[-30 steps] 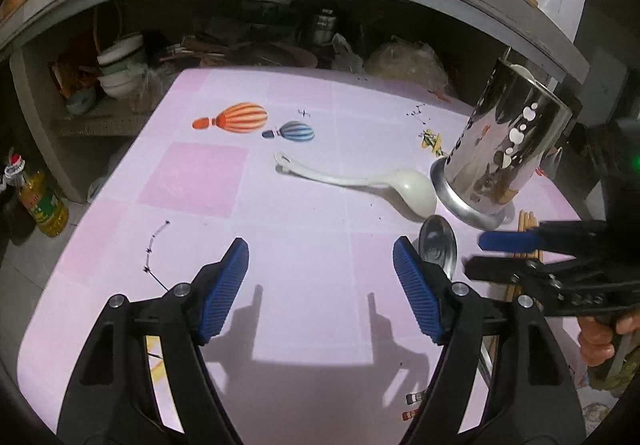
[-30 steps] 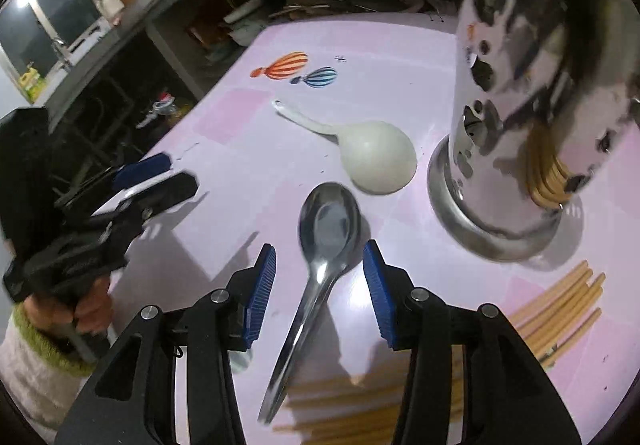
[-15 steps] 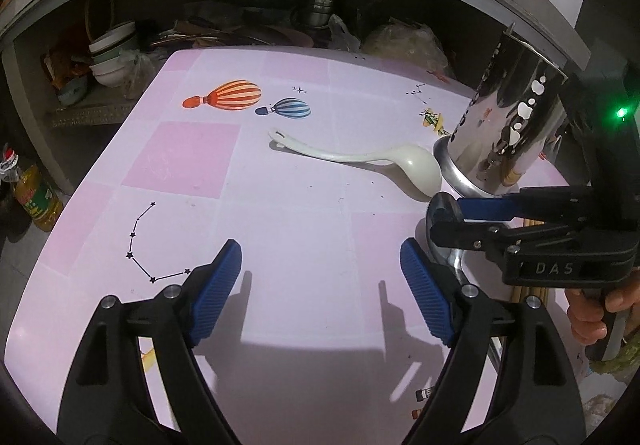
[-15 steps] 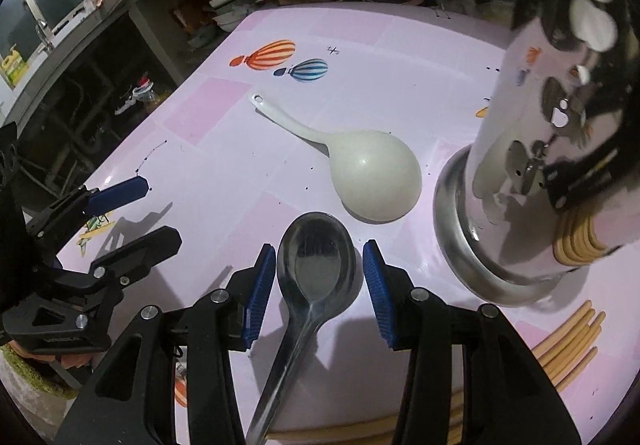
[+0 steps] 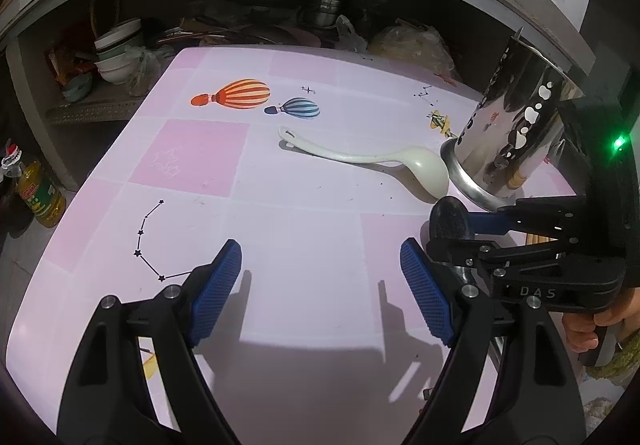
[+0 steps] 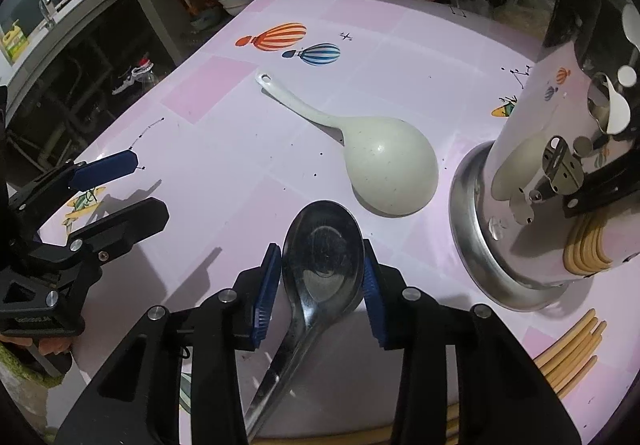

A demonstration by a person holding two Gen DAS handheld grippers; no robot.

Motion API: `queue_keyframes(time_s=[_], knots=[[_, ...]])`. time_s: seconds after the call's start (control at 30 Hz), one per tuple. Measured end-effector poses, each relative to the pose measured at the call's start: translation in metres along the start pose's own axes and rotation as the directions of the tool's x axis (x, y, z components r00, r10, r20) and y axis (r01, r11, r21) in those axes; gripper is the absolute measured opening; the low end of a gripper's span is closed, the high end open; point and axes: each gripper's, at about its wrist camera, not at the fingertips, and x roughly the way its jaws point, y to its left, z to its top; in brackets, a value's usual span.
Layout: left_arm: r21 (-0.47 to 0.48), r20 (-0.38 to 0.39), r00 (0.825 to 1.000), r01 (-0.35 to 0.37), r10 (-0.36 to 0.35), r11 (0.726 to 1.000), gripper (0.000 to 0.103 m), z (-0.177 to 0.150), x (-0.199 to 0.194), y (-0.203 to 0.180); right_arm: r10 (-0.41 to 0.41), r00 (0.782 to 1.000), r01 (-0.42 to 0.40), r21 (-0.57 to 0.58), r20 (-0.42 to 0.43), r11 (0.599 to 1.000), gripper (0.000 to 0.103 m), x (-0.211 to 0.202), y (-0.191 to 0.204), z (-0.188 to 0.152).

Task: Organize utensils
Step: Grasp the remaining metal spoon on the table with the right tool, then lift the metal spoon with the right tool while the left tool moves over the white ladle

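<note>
Our right gripper (image 6: 322, 277) is closing its jaws around the steel spoon's (image 6: 320, 261) bowl on the pink bench (image 5: 304, 229); the left gripper (image 5: 320, 293) gapes, holding nothing. Beyond lie the white ladle (image 6: 384, 169), perforated holder (image 6: 560, 165) and cluttered shelves (image 5: 120, 57).

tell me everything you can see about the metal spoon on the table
The metal spoon is dark, shiny steel with a broad oval bowl and a long, narrow handle running back under the right claw. It lies bowl-up on the pink table, just in front of the white ladle and left of the steel utensil holder. The claw's blue pads flank the bowl's edges and are closing on it.
</note>
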Motion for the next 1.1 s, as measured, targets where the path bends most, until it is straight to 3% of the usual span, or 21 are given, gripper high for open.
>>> queue_keyframes(time_s=[0.1, 0.13, 0.17, 0.37, 0.63, 0.87, 0.93, 1.03, 1.1], knots=[[-0.004, -0.002, 1.0, -0.002, 0.002, 1.0, 0.078, 0.0, 0.001, 0.001, 0.008, 1.0, -0.009, 0.013, 0.004, 1.0, 0.037, -0.002, -0.003, -0.002], [-0.006, -0.004, 1.0, -0.002, 0.002, 1.0, 0.078, 0.0, 0.002, 0.001, 0.011, 1.0, -0.011, 0.019, -0.004, 1.0, 0.022, -0.001, -0.004, -0.002], [-0.008, -0.006, 1.0, -0.002, 0.002, 1.0, 0.078, 0.0, 0.002, 0.001, 0.021, 1.0, -0.02, 0.027, -0.009, 0.999, 0.016, -0.001, -0.006, -0.003], [-0.001, -0.006, 1.0, -0.002, 0.002, 1.0, 0.078, 0.0, 0.003, 0.0, 0.039, 0.999, -0.038, 0.053, -0.006, 0.998, 0.016, -0.002, -0.012, -0.003], [0.016, -0.004, 1.0, -0.004, 0.004, 1.0, 0.078, 0.002, 0.004, -0.003, 0.07, 0.997, -0.073, 0.09, 0.044, 0.993, 0.005, -0.011, -0.017, -0.006], [0.147, 0.049, 0.999, -0.002, -0.006, 0.989, 0.078, 0.026, 0.008, -0.015, 0.06, 0.994, -0.071, 0.119, 0.093, 0.99, 0.005, -0.027, -0.021, -0.016], [0.212, 0.063, 0.998, 0.016, -0.03, 0.977, 0.078, 0.039, 0.012, -0.022, 0.065, 0.993, -0.078, 0.128, 0.101, 0.989, 0.005, -0.029, -0.023, -0.018], [0.227, 0.05, 0.994, 0.084, -0.097, 0.97, 0.077, 0.059, 0.02, -0.026, 0.076, 0.991, -0.091, 0.143, 0.108, 0.985, 0.005, -0.03, -0.027, -0.023], [0.218, 0.042, 0.988, 0.138, -0.151, 0.966, 0.068, 0.071, 0.026, -0.029, 0.088, 0.99, -0.105, 0.157, 0.109, 0.982, 0.005, -0.029, -0.03, -0.025]])
